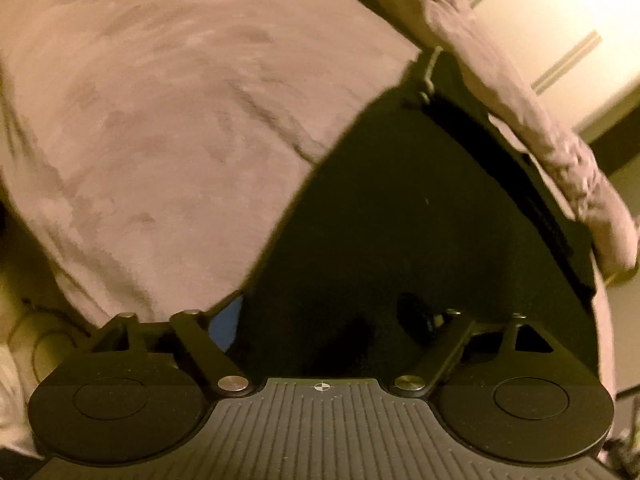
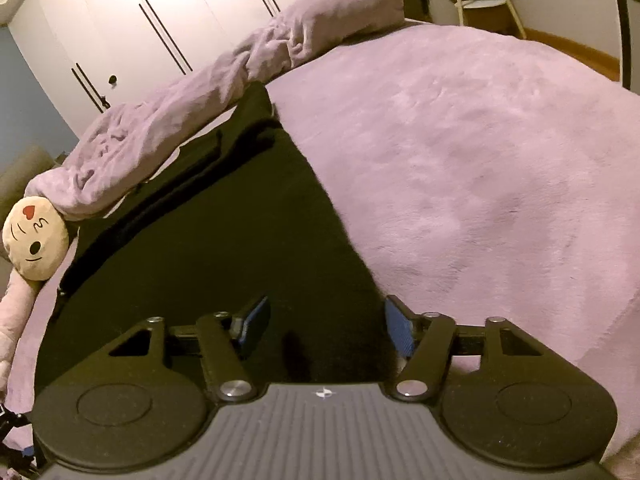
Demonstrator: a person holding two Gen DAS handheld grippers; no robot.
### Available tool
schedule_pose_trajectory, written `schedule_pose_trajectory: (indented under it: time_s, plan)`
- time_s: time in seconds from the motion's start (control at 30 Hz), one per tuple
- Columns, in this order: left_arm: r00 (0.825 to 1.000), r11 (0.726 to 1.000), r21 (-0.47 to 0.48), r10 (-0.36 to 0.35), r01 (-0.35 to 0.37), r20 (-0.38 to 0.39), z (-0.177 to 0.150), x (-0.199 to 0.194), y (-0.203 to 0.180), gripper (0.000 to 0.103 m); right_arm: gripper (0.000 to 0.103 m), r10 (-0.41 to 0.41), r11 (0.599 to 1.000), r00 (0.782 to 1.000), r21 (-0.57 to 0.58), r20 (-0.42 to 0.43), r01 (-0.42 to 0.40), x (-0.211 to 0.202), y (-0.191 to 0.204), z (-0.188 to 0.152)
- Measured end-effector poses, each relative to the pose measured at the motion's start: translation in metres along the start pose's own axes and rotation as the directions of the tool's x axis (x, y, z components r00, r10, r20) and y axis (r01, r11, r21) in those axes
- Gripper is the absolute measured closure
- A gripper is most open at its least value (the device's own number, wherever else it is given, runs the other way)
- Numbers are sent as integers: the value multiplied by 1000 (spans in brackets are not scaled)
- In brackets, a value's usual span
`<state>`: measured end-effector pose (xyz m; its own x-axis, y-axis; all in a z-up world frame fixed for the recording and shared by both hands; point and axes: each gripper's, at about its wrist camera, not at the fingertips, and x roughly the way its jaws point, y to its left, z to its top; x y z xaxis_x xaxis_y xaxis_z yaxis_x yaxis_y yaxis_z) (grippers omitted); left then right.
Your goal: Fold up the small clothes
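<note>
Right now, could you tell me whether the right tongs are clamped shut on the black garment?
No, the right tongs stand open, their blue pads apart over the black garment.

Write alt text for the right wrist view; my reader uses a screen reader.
A black garment lies flat on a lilac blanket, with the right gripper over its near edge, jaws open. Behind it lie a rolled lilac bolster and an emoji cushion.

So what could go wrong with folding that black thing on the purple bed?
1. The black cloth garment is barely lit, so its edges are hard to see and a fold might end up crooked.
2. The right hand-held gripper stands open over the garment's edge; closing there might also pinch the fuzzy purple blanket.
3. The rolled purple bolster touches the garment and could block a fold.
</note>
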<state>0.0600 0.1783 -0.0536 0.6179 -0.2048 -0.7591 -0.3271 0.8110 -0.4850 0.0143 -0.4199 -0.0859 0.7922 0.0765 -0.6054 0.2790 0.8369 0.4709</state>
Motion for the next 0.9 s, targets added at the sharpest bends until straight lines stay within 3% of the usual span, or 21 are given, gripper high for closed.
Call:
schedule_pose_trajectory:
  time_s: [0.13,0.27,0.37,0.53,0.6,0.63,0.73,0.9]
  plan:
    - [1000,999,-50,-3,3,0,6,-1,7,23,61,31,999,999,-13,-13,-31,8,4,2]
    - [999,1000,-10,-1,0,-33,5,5,2,25,76,37,997,998,-58,-56,-41,14,5,2]
    - [999,1000,1,26,-26,-33,5,6,-3,33,77,41,998,996,-53,-78,-45,13,1,2]
    - [988,985,93,150,-148,-17,2,8,-19,56,76,38,997,995,-62,-95,-44,17,1,-1]
    - [984,978,115,177,-175,-4,1,7,-26,82,81,34,997,995,-72,-96,-41,17,4,-1]
    - [985,978,120,171,-169,-6,2,7,-29,88,83,34,996,995,-80,-99,-42,17,5,-1]
    - [985,977,131,172,-168,-14,5,7,-36,91,90,49,994,993,-94,-109,-59,15,8,1]
    - [992,981,147,128,-124,-19,4,4,-46,92,92,70,992,991,-93,-115,-81,12,9,6]
